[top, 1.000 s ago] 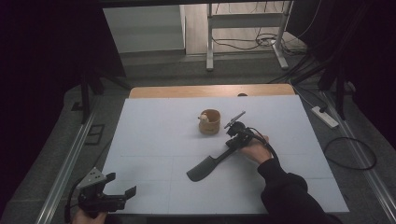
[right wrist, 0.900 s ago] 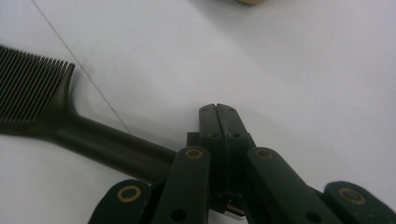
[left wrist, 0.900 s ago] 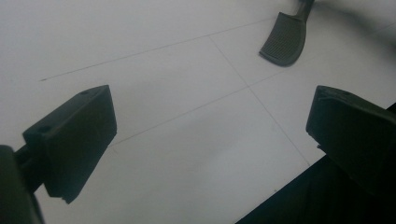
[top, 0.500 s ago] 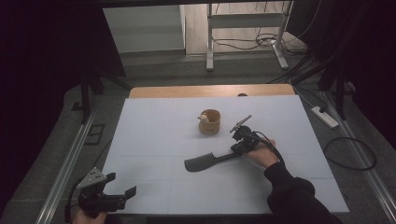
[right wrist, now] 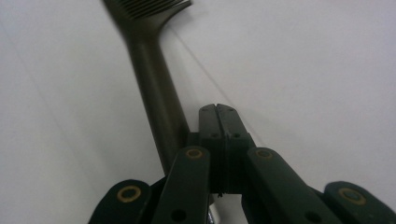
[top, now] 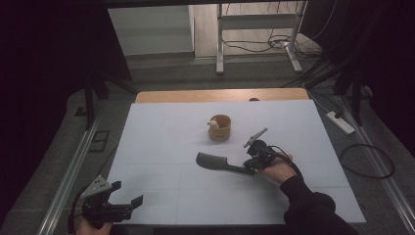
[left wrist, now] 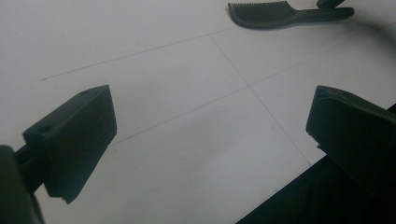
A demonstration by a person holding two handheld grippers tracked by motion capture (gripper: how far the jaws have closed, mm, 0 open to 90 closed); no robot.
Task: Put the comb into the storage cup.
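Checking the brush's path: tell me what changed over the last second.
The right gripper swung the brush round: its head, which pointed toward the near edge, now points left, lying flat. The hand shifted slightly right. The cup and the left gripper stayed put.

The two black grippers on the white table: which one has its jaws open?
The left gripper, at the near left table edge, has its jaws wide apart with nothing between them. The right gripper has its jaws pressed together beside the dark plastic hairbrush handle.
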